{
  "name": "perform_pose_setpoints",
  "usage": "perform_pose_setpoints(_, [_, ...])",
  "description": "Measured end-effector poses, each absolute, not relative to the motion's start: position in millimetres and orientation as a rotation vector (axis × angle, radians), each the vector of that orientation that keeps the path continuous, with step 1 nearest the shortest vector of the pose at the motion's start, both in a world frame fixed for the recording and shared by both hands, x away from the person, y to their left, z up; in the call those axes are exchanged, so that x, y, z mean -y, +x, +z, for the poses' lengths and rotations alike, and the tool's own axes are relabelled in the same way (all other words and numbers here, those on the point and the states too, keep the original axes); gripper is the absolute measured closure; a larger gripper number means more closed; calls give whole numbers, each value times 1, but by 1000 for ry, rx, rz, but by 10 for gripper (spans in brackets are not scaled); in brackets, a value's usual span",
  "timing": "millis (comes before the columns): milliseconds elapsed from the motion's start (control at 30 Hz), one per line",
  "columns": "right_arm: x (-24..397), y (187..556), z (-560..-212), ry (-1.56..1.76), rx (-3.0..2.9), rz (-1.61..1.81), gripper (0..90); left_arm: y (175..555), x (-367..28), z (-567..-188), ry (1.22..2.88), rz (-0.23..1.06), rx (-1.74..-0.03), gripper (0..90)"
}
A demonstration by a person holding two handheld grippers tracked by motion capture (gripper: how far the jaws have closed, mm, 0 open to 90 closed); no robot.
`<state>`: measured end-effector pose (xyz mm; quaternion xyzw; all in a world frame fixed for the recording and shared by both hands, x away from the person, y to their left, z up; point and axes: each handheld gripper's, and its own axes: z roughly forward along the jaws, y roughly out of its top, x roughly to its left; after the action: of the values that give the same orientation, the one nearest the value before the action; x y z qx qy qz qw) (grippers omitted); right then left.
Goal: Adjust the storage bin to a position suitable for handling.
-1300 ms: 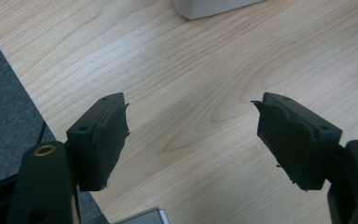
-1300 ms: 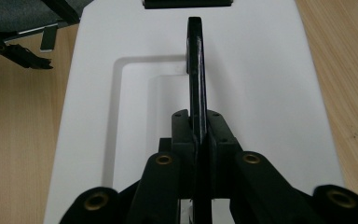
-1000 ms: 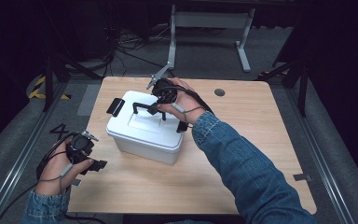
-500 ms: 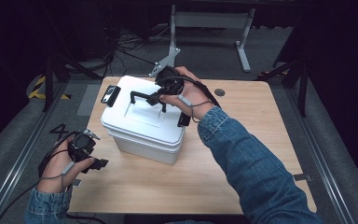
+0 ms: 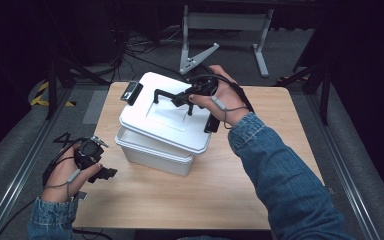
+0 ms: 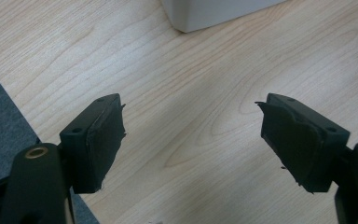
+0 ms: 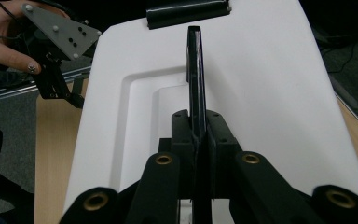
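A white plastic box (image 5: 150, 152) stands on the wooden table. Its white lid (image 5: 167, 117) hangs just above it, tilted and shifted toward the far side. The lid carries a black handle (image 5: 172, 97) and black latches at both ends. My right gripper (image 5: 187, 96) is shut on that handle (image 7: 196, 70), holding the lid (image 7: 261, 93) up. My left gripper (image 5: 102, 172) hovers over the table's left edge, near the box's front corner. Its jaws stand wide apart with bare wood between the pads (image 6: 100, 142). A corner of the box (image 6: 209, 11) shows ahead of it.
The wooden table (image 5: 220, 190) has free surface in front of and to the right of the box. A small round hole (image 5: 235, 97) lies in the far part. Dark floor with cables and a grey metal stand (image 5: 195, 35) lie beyond the table.
My right gripper has lifted the lid off the box and carried it up and toward the far left. The left gripper has stayed where it was.
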<state>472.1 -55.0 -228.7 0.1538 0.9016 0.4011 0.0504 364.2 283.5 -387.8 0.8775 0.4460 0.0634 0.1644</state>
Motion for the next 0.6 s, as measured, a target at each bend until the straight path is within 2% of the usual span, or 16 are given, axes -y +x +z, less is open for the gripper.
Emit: perform_pose_setpoints(600, [163, 478, -223, 704, -2625, 1195, 847, 367, -286, -387, 2504, 132, -1340, 207])
